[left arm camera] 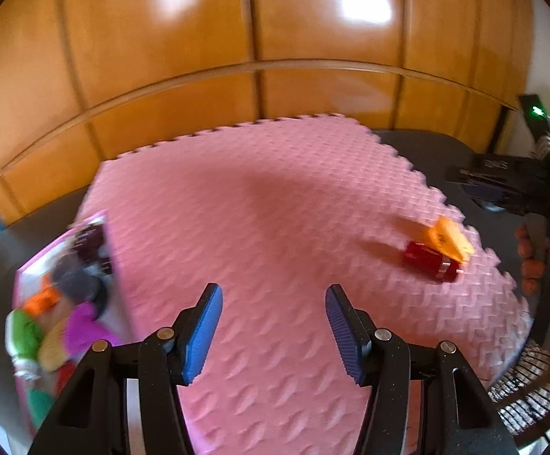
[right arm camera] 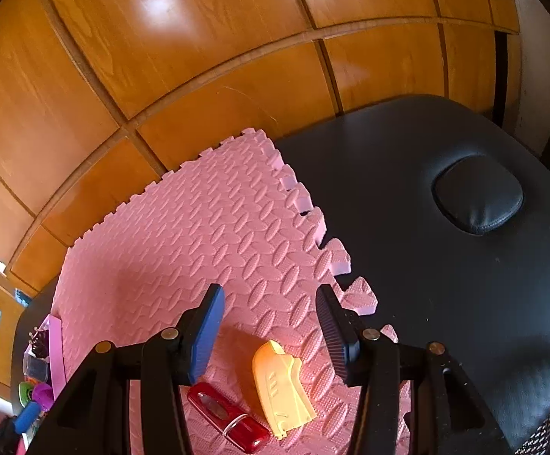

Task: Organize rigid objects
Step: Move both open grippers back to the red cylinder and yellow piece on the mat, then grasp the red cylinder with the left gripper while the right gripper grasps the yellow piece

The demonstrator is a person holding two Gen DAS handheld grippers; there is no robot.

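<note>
Now we hold both the left gripper (left arm camera: pixel 273 295) and the right gripper (right arm camera: pixel 270 295) spread and empty above the pink mat (right arm camera: pixel 184 235), where a red car (right arm camera: pixel 229 417) lies beside a yellow toy (right arm camera: pixel 282 390).

Left wrist view motion-blurred throughout. Pink box (left arm camera: pixel 62 303) left of pink mat (left arm camera: pixel 275 208): contents smeared into colour patches, items not identifiable; box bottom cut off by lower picture edge. Orange piece (left arm camera: pixel 450 242) and red piece (left arm camera: pixel 431 261) near mat's right border: blurred, shapes unclear. Hand (left arm camera: pixel 530 261) right of mat: partly cut off by picture edge. Right wrist view: red piece (right arm camera: pixel 229 419) partly hidden behind left finger; box (right arm camera: pixel 53 352) left of mat mostly hidden.
</note>
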